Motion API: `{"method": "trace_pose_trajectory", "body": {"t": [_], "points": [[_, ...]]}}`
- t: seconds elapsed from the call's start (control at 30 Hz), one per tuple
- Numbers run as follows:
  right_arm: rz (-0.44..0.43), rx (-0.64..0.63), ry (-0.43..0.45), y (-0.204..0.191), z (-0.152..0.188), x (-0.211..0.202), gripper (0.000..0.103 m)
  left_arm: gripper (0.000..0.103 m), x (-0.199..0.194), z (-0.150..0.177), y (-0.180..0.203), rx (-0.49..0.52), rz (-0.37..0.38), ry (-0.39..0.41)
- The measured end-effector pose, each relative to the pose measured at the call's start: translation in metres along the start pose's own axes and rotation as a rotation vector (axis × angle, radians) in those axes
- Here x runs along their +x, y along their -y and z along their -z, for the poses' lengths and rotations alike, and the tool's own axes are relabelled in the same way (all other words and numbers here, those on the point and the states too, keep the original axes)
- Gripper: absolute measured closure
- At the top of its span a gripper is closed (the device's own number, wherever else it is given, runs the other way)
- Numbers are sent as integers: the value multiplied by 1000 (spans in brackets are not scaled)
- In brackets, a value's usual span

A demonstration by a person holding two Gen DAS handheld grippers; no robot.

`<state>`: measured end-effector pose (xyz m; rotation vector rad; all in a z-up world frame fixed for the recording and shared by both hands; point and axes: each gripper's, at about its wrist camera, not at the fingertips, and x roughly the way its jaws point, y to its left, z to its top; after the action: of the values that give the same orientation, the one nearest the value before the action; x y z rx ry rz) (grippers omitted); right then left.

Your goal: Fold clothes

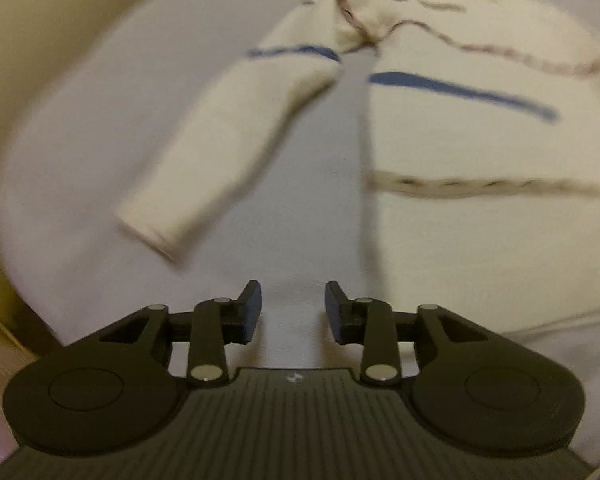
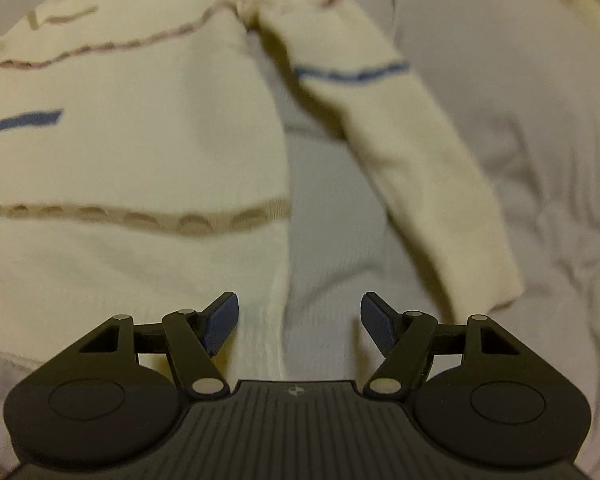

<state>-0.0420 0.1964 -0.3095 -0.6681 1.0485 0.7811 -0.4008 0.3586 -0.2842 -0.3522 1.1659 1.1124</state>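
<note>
We see one pale grey sheet [image 1: 100, 152] filling nearly all of both views, and we take it as our landmark; in the right wrist view it is rumpled into soft folds on the side beyond the sleeve. On the sheet lies one cream sweater [image 1: 480, 152], spread flat with its body open and its neck end at the far side from the cameras. We count two sleeves, one per view: the left wrist view shows one sleeve [image 1: 204, 152] angling out from the shoulder and lying on the sheet with a strip of bare sheet between it and the body, and the right wrist view shows the other sleeve [image 2: 432, 176] doing likewise on the opposite side. Across the body we count one blue stripe [image 1: 460, 92], one wide tan patterned band [image 1: 480, 186] nearer the hem, and thin brownish lines near the shoulders; each sleeve carries one blue stripe too. We count two grippers. The left gripper [image 1: 293, 308] hangs over bare sheet beside the sweater's body edge, its two jaws parted with nothing between them. The right gripper [image 2: 300, 322] hangs over the sweater's side edge near the hem, its jaws spread wider, gripping nothing.
</note>
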Motion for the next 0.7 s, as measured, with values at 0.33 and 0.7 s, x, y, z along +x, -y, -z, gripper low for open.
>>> {"method": "trace_pose_trajectory", "body": {"t": [0.33, 0.7], "points": [[-104, 60, 95, -57, -27, -10, 34, 72, 82, 7, -16, 477, -289, 71], [-85, 121, 2, -105, -37, 0, 34, 92, 101, -29, -127, 664, -876, 338]]}}
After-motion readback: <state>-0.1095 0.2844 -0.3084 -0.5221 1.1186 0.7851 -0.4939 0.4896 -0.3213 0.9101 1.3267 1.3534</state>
